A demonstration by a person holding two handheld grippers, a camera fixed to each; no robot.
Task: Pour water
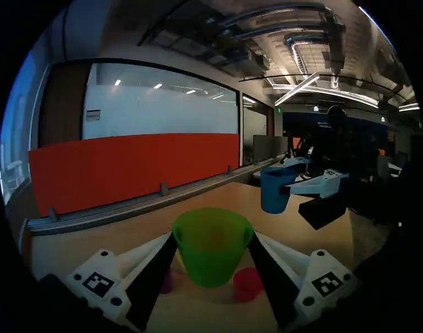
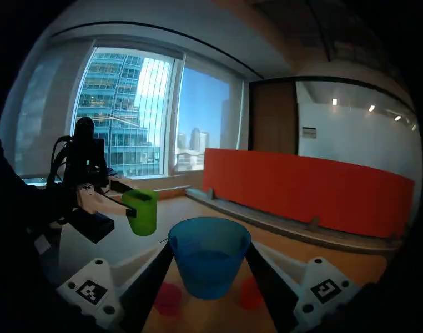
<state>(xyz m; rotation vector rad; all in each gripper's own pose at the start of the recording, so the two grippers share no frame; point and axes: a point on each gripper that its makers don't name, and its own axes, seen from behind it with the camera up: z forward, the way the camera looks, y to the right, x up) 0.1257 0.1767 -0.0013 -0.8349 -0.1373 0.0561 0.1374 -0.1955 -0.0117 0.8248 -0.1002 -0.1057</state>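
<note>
The translucent blue cup (image 2: 210, 269) stands upright, darker in its lower half, clamped between the right gripper's (image 2: 210, 247) two fingers above the wooden table (image 2: 286, 244). Off to that gripper's left, the left gripper (image 1: 212, 237) squeezes an upright, translucent green cup (image 1: 212, 258). Beneath the blue cup, a small pink cup (image 2: 168, 297) and a small red cup (image 2: 250, 291) sit on the table.

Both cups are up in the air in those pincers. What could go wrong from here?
The blue cup looks part full; held only at its sides by the right gripper, it could slip or spill. The green cup in the left gripper is held apart from it; a pour begun too early would likely wet the table.
</note>
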